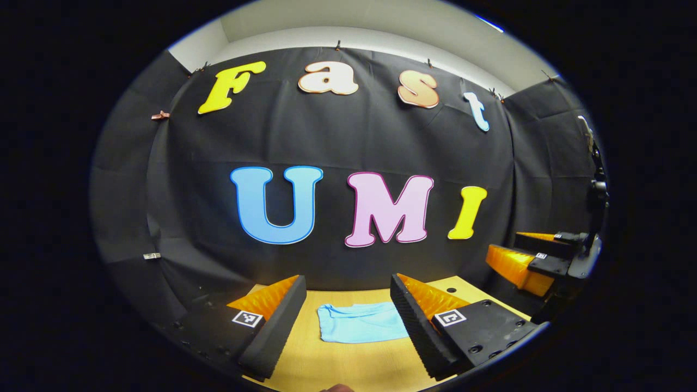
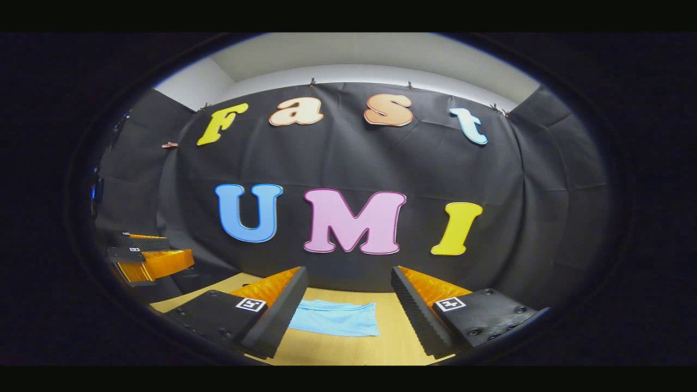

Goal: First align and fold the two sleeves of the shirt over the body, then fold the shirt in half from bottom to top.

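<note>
Evidently the folding is either finished or not yet begun: the shirt (image 1: 362,322) lies as a compact, roughly rectangular pale blue bundle on the wooden table (image 1: 348,365), and whether its sleeves are tucked in cannot be told from this height.

Left of the shirt, in the left gripper view, the left gripper (image 1: 348,321) hangs above the table with its fingers spread wide and nothing between them; the shirt shows in the gap. Right of the shirt, farther off, the right gripper (image 1: 531,261) is raised, jaws apart.

In the right gripper view the shirt (image 2: 335,318) again lies between spread, empty fingers.

If folds remain, the next move calls for both grippers to descend and pinch thin, limp cloth at its edges. The fabric looks soft and lightly creased; the finger pads (image 1: 414,321) are ridged foam; the table is smooth, pale wood.
</note>
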Demonstrator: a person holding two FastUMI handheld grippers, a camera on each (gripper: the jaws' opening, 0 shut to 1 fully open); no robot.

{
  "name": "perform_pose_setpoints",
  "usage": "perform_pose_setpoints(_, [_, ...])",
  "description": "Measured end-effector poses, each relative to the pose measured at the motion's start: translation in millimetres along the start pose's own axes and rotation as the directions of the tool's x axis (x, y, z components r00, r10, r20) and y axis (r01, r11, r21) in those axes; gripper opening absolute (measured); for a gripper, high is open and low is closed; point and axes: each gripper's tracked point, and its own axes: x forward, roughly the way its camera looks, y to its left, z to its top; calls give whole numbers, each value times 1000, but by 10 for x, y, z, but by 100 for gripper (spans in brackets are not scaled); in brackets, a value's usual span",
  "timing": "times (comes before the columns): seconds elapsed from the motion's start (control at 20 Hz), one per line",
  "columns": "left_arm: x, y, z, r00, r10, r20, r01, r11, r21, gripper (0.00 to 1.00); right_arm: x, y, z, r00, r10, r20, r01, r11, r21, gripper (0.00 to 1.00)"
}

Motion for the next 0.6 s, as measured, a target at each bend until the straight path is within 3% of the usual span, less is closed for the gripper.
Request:
perform_pose_setpoints(0.2, [-449, 93, 70, 999, 26, 21, -26, 1000, 1, 99, -251, 126, 103, 1000, -12, -11, 12, 1000, -3, 97])
perform_pose_setpoints(0.4, [-716, 230, 99, 998, 62, 25, -62, 998, -5, 100, -265, 488, 374, 998, 48, 34, -46, 998, -42, 95])
perform_pose_setpoints(0.45, [-755, 283, 125, 997, 73, 25, -73, 997, -5, 100, -241, 536, 418, 998, 56, 43, -54, 998, -34, 99])
perform_pose_setpoints(0.6, [-809, 322, 142, 996, 81, 27, -80, 997, -6, 100, -209, 699, 372, 996, 88, 12, -87, 995, -38, 94])
